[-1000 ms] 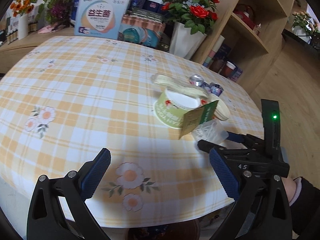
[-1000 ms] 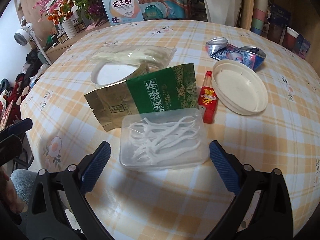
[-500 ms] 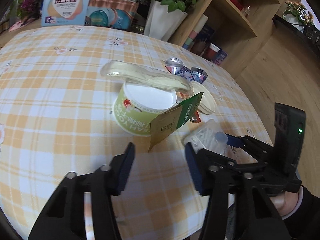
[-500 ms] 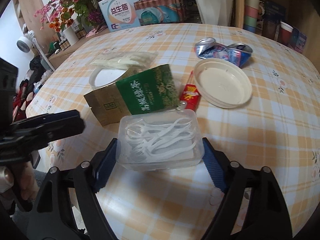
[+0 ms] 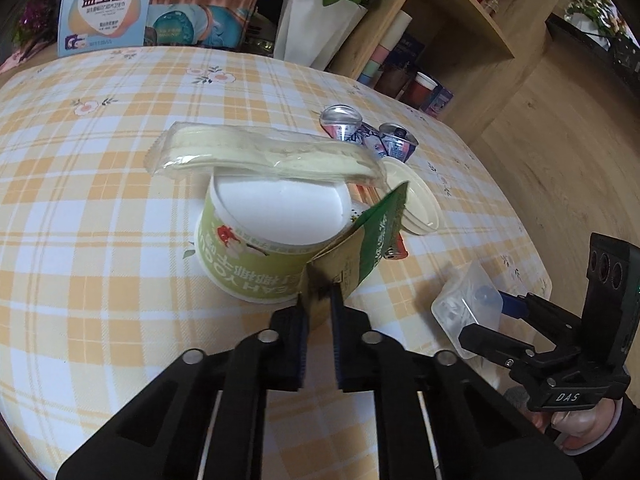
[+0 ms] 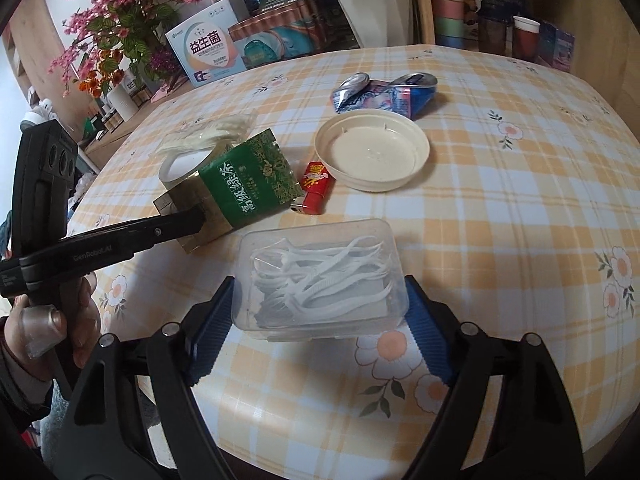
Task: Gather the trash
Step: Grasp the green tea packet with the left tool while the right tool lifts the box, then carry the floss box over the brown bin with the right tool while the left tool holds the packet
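Left wrist view: left gripper has just been closing, now pinching the green tea packet, leaning by the yogurt cup.
Right side: right gripper clamps the clear floss-pick box, looks snug, I think.

A lived-in home room, likely a dining or living corner. A round table wears a yellow checked cloth with printed flowers. At its far edge stand a probiotics box, gift packs and a white vase of red roses. On the far left pink flowers fill a sideboard. To the right a wooden shelf holds stacked cups and small boxes, above a wood floor
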Available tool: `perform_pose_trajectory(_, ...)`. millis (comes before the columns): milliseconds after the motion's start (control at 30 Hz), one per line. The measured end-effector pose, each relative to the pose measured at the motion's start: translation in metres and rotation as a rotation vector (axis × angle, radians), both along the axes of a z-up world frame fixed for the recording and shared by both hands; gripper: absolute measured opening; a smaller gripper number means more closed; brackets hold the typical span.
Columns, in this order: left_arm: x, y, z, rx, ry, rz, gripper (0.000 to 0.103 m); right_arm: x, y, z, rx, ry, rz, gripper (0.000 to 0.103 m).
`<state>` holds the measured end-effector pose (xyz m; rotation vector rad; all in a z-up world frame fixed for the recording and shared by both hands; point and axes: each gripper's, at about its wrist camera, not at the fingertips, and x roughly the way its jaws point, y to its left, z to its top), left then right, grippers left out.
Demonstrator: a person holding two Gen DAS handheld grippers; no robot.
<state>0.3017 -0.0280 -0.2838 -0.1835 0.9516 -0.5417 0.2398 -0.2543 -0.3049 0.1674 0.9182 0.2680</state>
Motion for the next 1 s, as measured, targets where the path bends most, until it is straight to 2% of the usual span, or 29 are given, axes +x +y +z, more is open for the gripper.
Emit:
perform_pose_trajectory(100, -0.008, -0.005, 0.008, 0.025, -0.047, -0.018, 0.003, -0.006, -0.005, 0.002, 0.005, -0.004, -0.014, 0.08)
perform_pose_trajectory(367, -0.039, -0.008, 0.04, 0.001, -0.139, -0.065, 0.002, -0.021, -0.012, 0.014, 0.023, -0.027, -0.044, 0.08)
perform_pose_trajectory(733, -0.08, 0.001, 0.088, -0.029, -0.22, -0.049, 0.002, -0.053, -0.014, 0.035, 0.021, -0.067, -0.057, 0.08)
perform_pose_trajectory(1000, -0.114, 0.011, 0.111, -0.016, -0.266, -0.031, 0.002, -0.084, -0.01, 0.054, 0.021, -0.11, -0.051, 0.08)
